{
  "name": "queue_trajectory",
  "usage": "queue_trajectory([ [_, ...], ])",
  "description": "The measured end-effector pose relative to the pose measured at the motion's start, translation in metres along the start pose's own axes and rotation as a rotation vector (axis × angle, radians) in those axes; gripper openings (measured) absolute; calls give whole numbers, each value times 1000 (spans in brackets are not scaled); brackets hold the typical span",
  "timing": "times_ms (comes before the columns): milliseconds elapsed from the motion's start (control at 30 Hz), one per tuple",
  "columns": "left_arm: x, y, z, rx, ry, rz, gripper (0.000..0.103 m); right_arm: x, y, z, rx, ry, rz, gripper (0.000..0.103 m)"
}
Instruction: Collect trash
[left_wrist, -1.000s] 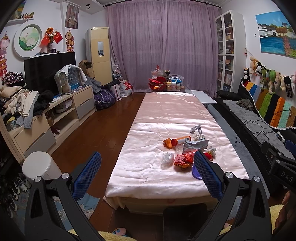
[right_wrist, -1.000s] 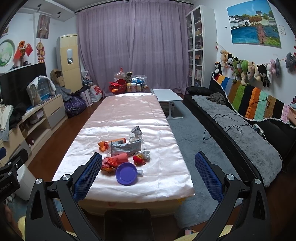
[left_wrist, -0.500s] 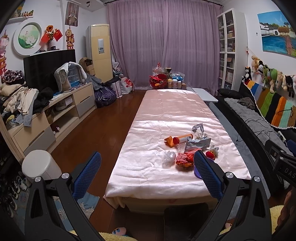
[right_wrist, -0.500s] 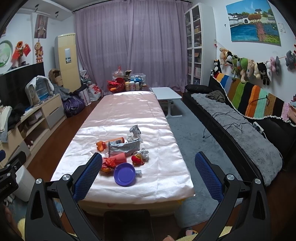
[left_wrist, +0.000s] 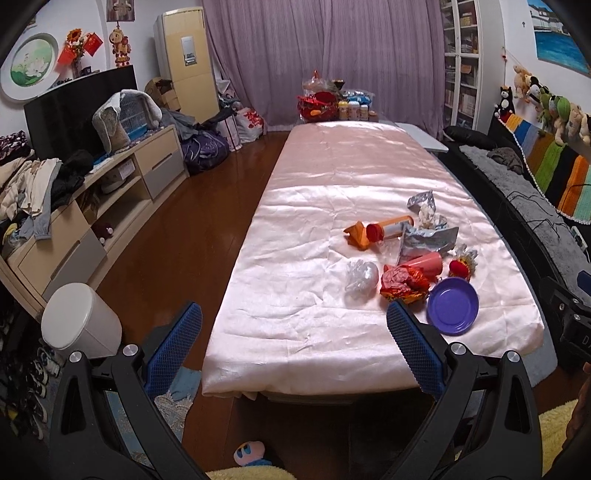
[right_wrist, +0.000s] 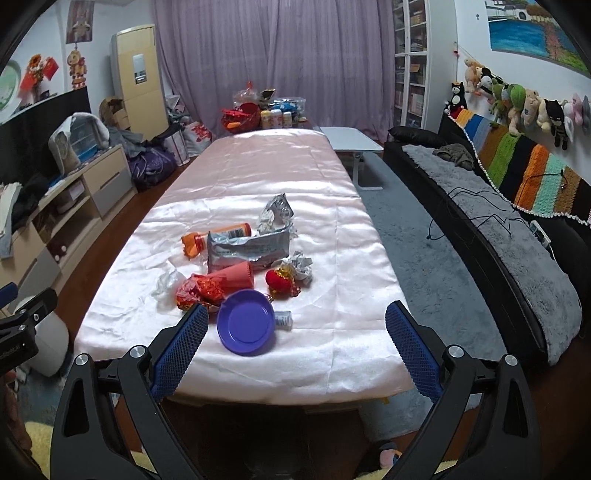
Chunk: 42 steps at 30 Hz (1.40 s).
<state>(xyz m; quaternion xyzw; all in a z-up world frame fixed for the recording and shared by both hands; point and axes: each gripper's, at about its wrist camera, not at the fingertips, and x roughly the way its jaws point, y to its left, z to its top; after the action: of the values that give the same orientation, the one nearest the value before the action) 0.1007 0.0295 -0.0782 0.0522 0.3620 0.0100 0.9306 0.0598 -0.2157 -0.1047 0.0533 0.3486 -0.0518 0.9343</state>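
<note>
Two pairs of tongs, the left tongs (left_wrist: 293, 334) and the right tongs (right_wrist: 295, 334), are being held spread wide apart and empty off the near end of the pink-covered surface (left_wrist: 332, 166). Trash is lying clustered on its near right part: a silver foil bag (right_wrist: 245, 249), a purple plate (right_wrist: 245, 326) nearest, a pink cup (right_wrist: 234, 277), a crumpled red wrapper (right_wrist: 197, 291) and an orange tube (right_wrist: 218, 234). A white bin (left_wrist: 79, 321) is standing on the floor at near left.
</note>
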Motion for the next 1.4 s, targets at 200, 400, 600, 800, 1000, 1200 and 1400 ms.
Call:
queue_trajectory([
  [200, 47, -10, -8, 47, 92, -44, 92, 50, 10, -16, -13, 106, 61, 70],
  [400, 78, -7, -9, 58, 154, -64, 80, 90, 30, -31, -31, 182, 78, 69],
  [600, 98, -13, -3, 65, 179, -89, 80, 112, 38, -33, -37, 226, 67, 70],
  [800, 121, -24, 2, 68, 205, -132, 80, 127, 30, -29, 4, 247, 98, 69],
  [1000, 150, -39, 12, 66, 238, -178, 70, 138, 26, -29, 11, 262, 119, 54],
  [1200, 180, -51, 14, 58, 288, -229, 57, 143, 23, -22, 26, 257, 155, 35],
  [1400, 195, -50, 12, 13, 317, -287, 18, 135, 26, -10, 1, 214, 163, 17],
])
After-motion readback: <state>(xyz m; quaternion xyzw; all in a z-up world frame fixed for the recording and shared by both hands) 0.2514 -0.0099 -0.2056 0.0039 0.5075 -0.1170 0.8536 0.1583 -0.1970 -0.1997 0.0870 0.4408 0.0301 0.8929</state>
